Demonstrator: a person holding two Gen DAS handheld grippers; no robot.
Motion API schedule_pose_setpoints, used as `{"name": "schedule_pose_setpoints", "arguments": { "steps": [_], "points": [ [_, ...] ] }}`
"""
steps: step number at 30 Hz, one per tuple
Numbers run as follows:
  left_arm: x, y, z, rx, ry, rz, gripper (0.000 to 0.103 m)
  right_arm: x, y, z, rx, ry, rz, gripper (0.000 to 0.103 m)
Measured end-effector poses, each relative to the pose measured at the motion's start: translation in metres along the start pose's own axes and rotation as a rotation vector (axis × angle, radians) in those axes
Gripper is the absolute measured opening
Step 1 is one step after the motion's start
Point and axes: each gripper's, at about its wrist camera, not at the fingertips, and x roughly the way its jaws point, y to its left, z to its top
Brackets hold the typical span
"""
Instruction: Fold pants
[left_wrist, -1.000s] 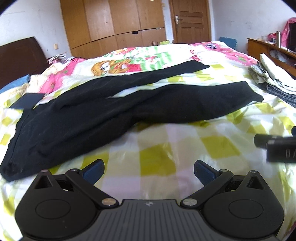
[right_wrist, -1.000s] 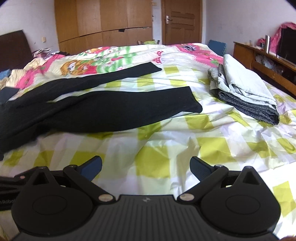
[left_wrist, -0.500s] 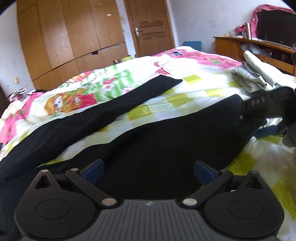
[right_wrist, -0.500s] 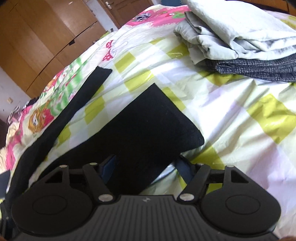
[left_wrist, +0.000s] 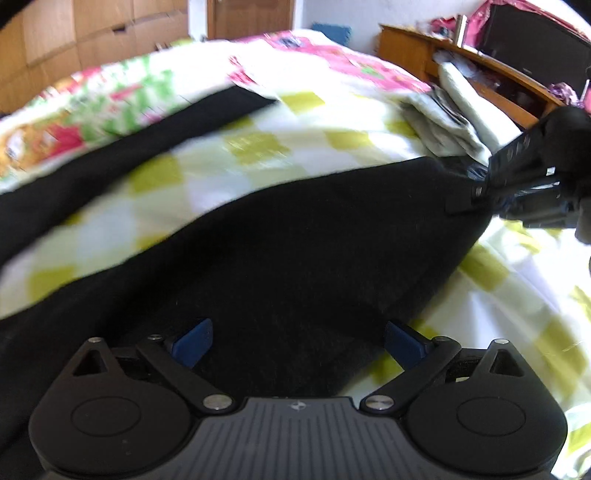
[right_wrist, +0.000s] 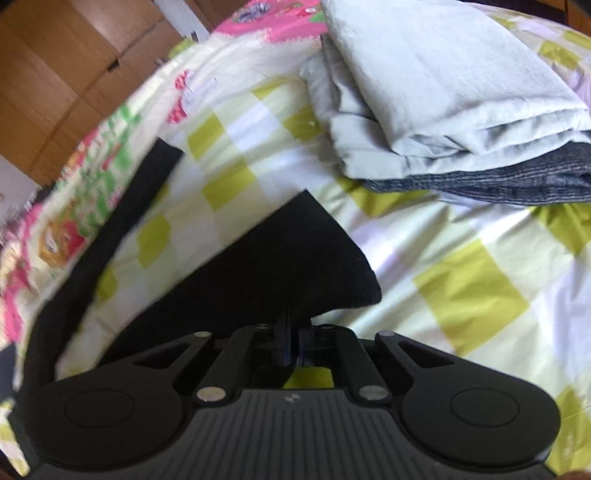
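Gripping: my right gripper (right_wrist: 291, 347) is closed on the hem edge of the near leg of the black pants (right_wrist: 288, 266); its jaws have just been closing and the cloth is between them.
Left claw: my left gripper (left_wrist: 295, 338) hangs over the same leg with its fingers wide apart; the blue pads (left_wrist: 194, 339) are above the cloth and I see no pinch.
Right claw from the left view: it shows at 3 o'clock, at the end of the leg (left_wrist: 480, 192).
Pants place: they lie spread on the checked bed cover (right_wrist: 469, 295); the near leg runs from 7 o'clock up to the middle of the right view, and the far leg (right_wrist: 129, 206) lies apart from it, towards 10 o'clock, with cover visible between.
Done: I judge almost nothing is folded; both legs are flat and single, only one hem is caught.
Left: the second hold with the left claw, then bringing one leg on the other, then the folds along the length.
Containers: none in view; the nearest store is the pile of folded clothes (right_wrist: 454, 92) at 1 o'clock on the bed, a pale piece on a dark grey one, near the hem but not touching.
Beyond: a wooden wardrobe (right_wrist: 62, 66) at 10 o'clock.
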Motion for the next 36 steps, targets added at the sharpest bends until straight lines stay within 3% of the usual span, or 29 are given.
{"name": "schedule_pose_setpoints", "arguments": {
  "steps": [2,5,7,10,13,16,19,23,25,29,31,33,36],
  "points": [
    [0.000,-0.007,-0.003,0.032,0.017,0.024,0.103,-0.007,0.007,0.001,-0.053,0.009,-0.042,0.008],
    [-0.026,0.009,-0.009,0.035,-0.008,0.088,0.101,-0.037,0.038,0.005,-0.210,-0.063,-0.117,0.014],
    [-0.054,0.039,-0.014,0.005,-0.034,0.141,0.101,-0.056,0.069,0.005,-0.337,-0.099,-0.129,0.015],
    [-0.101,0.102,-0.025,-0.038,-0.070,0.265,0.101,-0.062,0.140,0.006,-0.621,-0.124,-0.074,0.020],
    [-0.136,0.179,-0.038,-0.064,-0.085,0.394,0.101,-0.031,0.221,0.008,-0.864,-0.068,0.079,0.036],
    [-0.153,0.261,-0.057,-0.068,-0.057,0.550,0.095,0.016,0.314,-0.001,-1.103,-0.023,0.210,0.036],
    [-0.167,0.340,-0.074,-0.146,0.012,0.633,0.081,0.063,0.403,-0.015,-1.275,0.031,0.281,0.036],
    [-0.177,0.418,-0.092,-0.151,0.058,0.724,0.081,0.114,0.486,-0.037,-1.425,0.031,0.316,0.041],
    [-0.177,0.448,-0.097,-0.156,0.063,0.722,0.081,0.134,0.511,-0.046,-1.496,0.074,0.325,0.048],
    [-0.174,0.490,-0.088,-0.154,0.070,0.694,0.081,0.163,0.541,-0.052,-1.597,0.112,0.326,0.053],
    [-0.174,0.501,-0.085,-0.152,0.068,0.687,0.082,0.174,0.546,-0.048,-1.608,0.129,0.316,0.069],
    [-0.169,0.511,-0.084,-0.159,0.085,0.660,0.082,0.187,0.552,-0.042,-1.601,0.172,0.319,0.076],
    [-0.153,0.522,-0.081,-0.150,0.139,0.637,0.082,0.193,0.552,-0.033,-1.564,0.218,0.343,0.076]
  ]
}}
